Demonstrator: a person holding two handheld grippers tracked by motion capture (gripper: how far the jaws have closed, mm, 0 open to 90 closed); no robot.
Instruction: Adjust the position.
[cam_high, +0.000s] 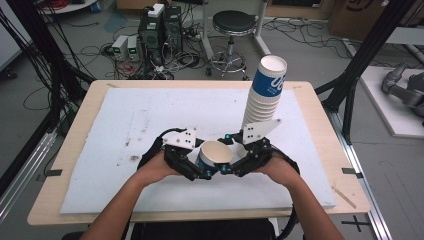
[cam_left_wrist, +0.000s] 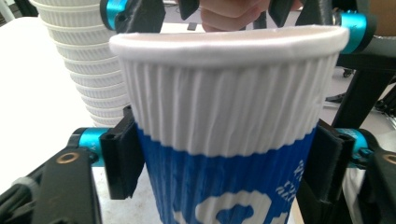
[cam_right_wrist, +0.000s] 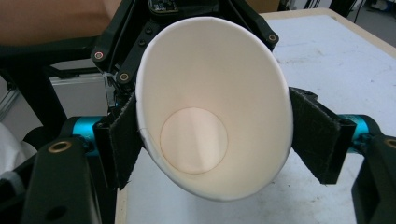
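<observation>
A paper cup (cam_high: 215, 155), white and ribbed at the top and blue below, is held off the white board between both grippers, with its mouth tilted up toward the person. My left gripper (cam_high: 200, 164) is shut on its blue lower part, and both pads (cam_left_wrist: 122, 156) press its sides. My right gripper (cam_high: 231, 159) is shut on the cup from the opposite side. In the right gripper view I look into the cup's mouth (cam_right_wrist: 210, 93), squeezed to an oval between the pads (cam_right_wrist: 125, 135). A tall leaning stack of the same cups (cam_high: 265, 90) stands just behind the right gripper.
A white foam board (cam_high: 150, 120) covers the wooden table (cam_high: 75, 140). A stool (cam_high: 232, 25), computer boxes (cam_high: 157, 30) and cables lie on the floor beyond the far edge. Black frame posts (cam_high: 360, 65) rise at both sides.
</observation>
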